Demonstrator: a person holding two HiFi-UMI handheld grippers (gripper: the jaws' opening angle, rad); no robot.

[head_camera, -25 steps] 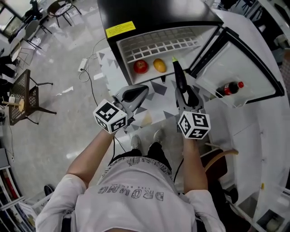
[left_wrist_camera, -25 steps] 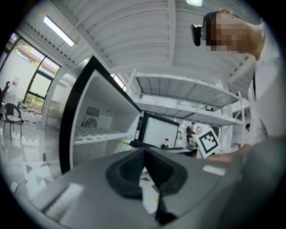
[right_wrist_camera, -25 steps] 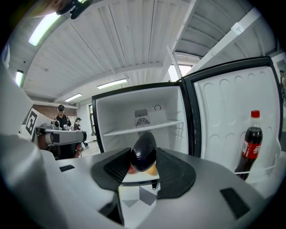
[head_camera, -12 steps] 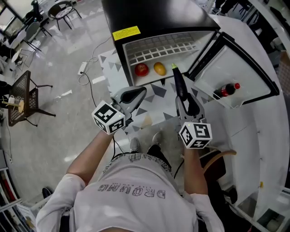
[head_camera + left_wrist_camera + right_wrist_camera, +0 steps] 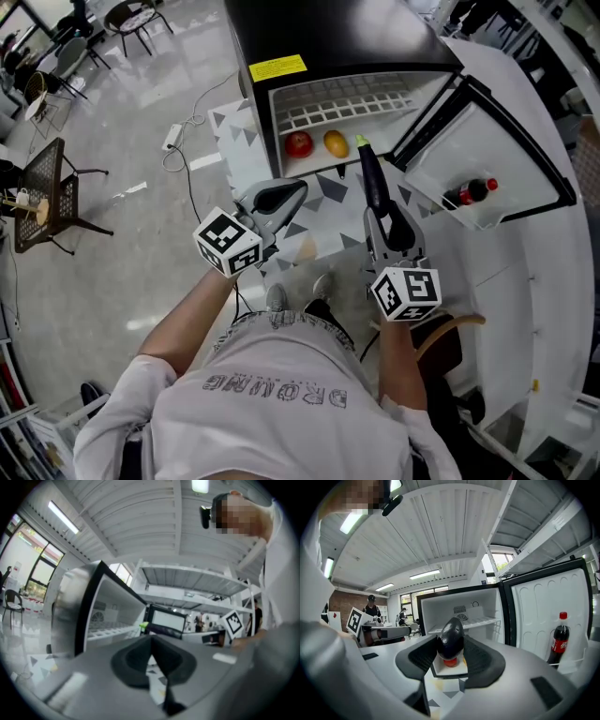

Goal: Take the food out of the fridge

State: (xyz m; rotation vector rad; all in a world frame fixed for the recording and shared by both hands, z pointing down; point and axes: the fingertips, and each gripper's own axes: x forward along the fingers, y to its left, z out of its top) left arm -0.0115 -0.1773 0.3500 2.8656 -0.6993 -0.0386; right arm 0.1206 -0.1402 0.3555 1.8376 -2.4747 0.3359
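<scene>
Now R gripper [image 5: 384, 208] grips eggplant [image 5: 370, 173], L gripper [image 5: 289, 192] closed empty, over triangle-print mat [image 5: 328, 202] by open fridge [image 5: 328, 37]

Dark purple eggplant [image 5: 372, 178]; red apple [image 5: 299, 143]; orange fruit [image 5: 336, 143]

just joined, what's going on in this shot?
A person stands at an open fridge with a gripper in each hand. The right gripper is shut on a dark eggplant, held in front of the fridge opening. The left gripper is shut and empty, off to the side. A red fruit and an orange fruit lie inside the fridge; a cola bottle sits in the door shelf.
</scene>
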